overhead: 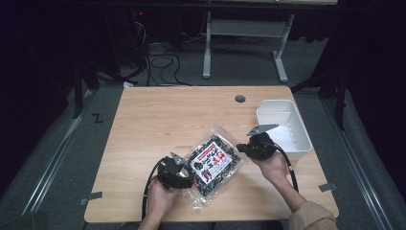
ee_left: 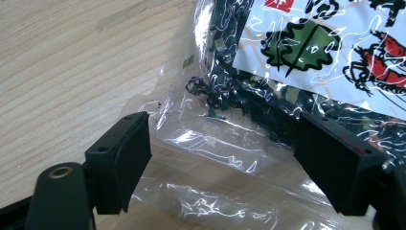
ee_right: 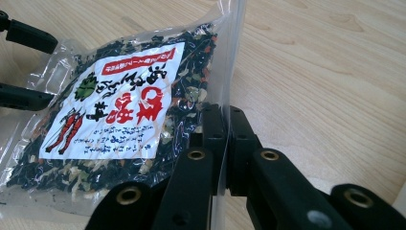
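A clear plastic bag (overhead: 214, 163) of dark dried flakes with a white, red and green label lies slantwise on the wooden table (overhead: 158, 120). My right gripper (ee_right: 224, 115) is shut on the bag's thin clear edge (ee_right: 230, 57), which stands upright between the jaws at the bag's right side (overhead: 244, 148). The bag (ee_right: 115, 105) spreads to the left of those jaws. My left gripper (ee_left: 225, 163) is open, and the bag's empty clear end (ee_left: 215, 143) lies between its two pads without being pinched. In the high view the left gripper (overhead: 187, 176) sits at the bag's near left side.
A white plastic bin (overhead: 283, 125) stands at the table's right edge, just behind the right hand. A round cable hole (overhead: 240, 98) is in the table's far side. Bare wood spreads across the table's left and far parts. Bits of tape (overhead: 328, 187) mark the near corners.
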`<state>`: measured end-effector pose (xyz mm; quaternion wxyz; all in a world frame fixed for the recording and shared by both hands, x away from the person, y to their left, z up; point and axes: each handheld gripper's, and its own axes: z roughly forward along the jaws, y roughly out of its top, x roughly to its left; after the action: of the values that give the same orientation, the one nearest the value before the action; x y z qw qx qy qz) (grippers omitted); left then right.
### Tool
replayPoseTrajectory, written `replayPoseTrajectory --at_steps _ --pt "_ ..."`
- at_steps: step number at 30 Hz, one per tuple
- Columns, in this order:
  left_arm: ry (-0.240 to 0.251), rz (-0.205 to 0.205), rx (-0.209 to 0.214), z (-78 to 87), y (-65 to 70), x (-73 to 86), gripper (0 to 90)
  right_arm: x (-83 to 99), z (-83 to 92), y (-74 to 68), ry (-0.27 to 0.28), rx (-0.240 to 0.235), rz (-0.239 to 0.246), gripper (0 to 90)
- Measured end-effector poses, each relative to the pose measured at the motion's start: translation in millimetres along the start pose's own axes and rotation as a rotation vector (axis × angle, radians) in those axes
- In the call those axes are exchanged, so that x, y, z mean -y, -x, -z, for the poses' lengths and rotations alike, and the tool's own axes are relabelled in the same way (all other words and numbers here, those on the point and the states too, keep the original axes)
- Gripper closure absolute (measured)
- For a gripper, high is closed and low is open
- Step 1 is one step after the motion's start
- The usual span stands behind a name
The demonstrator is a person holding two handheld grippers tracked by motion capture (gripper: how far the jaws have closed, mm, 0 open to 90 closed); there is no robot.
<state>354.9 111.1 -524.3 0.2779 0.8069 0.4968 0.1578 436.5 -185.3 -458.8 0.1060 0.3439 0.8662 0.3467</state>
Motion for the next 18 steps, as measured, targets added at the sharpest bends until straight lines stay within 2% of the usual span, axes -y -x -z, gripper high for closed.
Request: replayPoseTrajectory --at_steps 11,16,18 --pt "0.018 0.01 0.024 1.7 0.3 -0.6 21.1 -15.7 15.6 -5.7 0.025 0.016 0.04 90.0" --pt "0.027 0.016 0.036 3.0 -0.7 -0.7 21.1 -24.9 22.7 -8.7 0.036 0.023 0.075 90.0" --pt "0.031 0.02 0.039 3.7 -1.1 -0.7 21.0 -25.6 23.7 -9.2 0.032 0.024 0.069 90.0"
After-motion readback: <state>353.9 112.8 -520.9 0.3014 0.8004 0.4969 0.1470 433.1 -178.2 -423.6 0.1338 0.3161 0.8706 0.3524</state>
